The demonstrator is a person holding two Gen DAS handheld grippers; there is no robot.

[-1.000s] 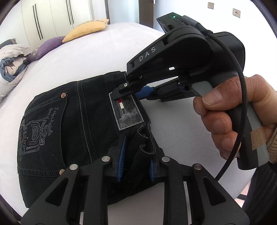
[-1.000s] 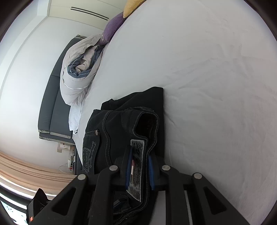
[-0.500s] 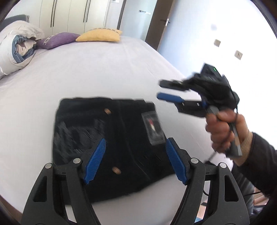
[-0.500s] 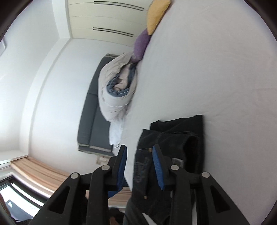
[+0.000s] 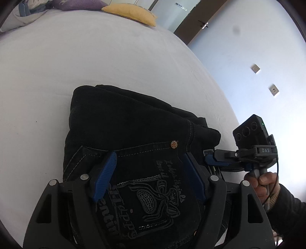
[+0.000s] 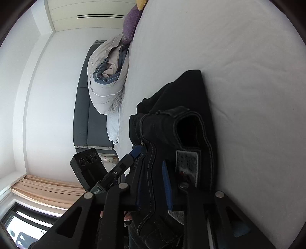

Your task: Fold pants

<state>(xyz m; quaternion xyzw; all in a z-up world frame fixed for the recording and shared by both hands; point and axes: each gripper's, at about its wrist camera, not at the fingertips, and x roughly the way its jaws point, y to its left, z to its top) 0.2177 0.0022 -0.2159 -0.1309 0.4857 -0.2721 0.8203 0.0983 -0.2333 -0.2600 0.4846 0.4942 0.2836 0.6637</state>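
Black pants (image 5: pixel 133 130) near bed (image 5: pixel 57 67) edge | left tongs (image 5: pixel 151 176) spread | right tongs (image 6: pixel 153 183) clenching waistband

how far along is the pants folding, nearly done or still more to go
Nearly done, it seems. The black pants already lie on the white bed as a compact, layered stack. In hand: the left gripper is open over the embroidered back pocket, while the right gripper has its fingers on either side of the waistband edge by the label. Left: probably letting go and tidying edges.

One pair of pants (image 5: pixel 133 134), two pillows (image 5: pixel 130 11), two grippers (image 5: pixel 151 172).
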